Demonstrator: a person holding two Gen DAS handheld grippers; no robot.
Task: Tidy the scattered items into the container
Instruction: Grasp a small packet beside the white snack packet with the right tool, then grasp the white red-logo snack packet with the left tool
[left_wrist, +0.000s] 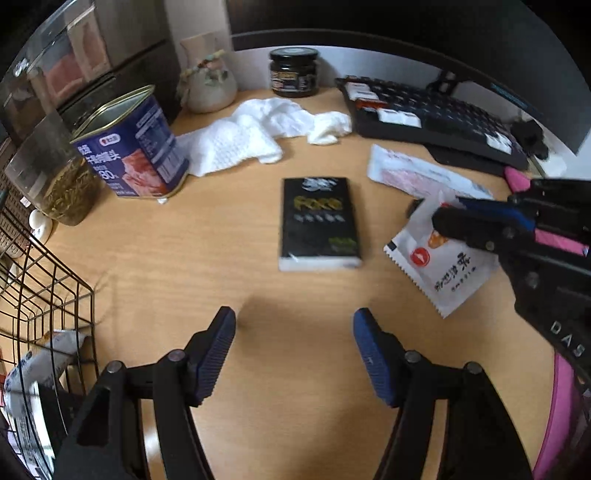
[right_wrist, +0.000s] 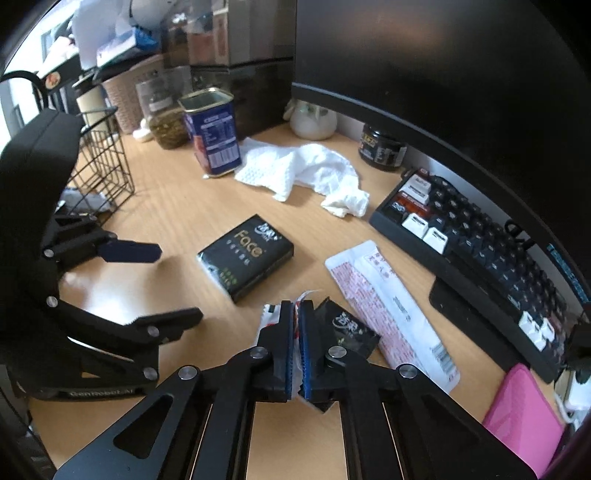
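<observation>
right gripper (right_wrist: 295, 332) pinches only the white sachet (left_wrist: 443, 266) edge, may slip; left gripper (left_wrist: 293, 350) wide, empty.

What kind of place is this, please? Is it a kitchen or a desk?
Most likely a home or office computer desk, not a kitchen: a keyboard lies under a large dark monitor on a wooden desktop, though food items such as a meat can clutter it.

The right gripper (right_wrist: 296, 314) is clamped on a white sachet (right_wrist: 269, 314). Just beyond it on the pale wooden desk (right_wrist: 177, 206) lies a black rectangular tissue pack (right_wrist: 245, 256); farther beyond, a crumpled white cloth (right_wrist: 306, 170).
</observation>
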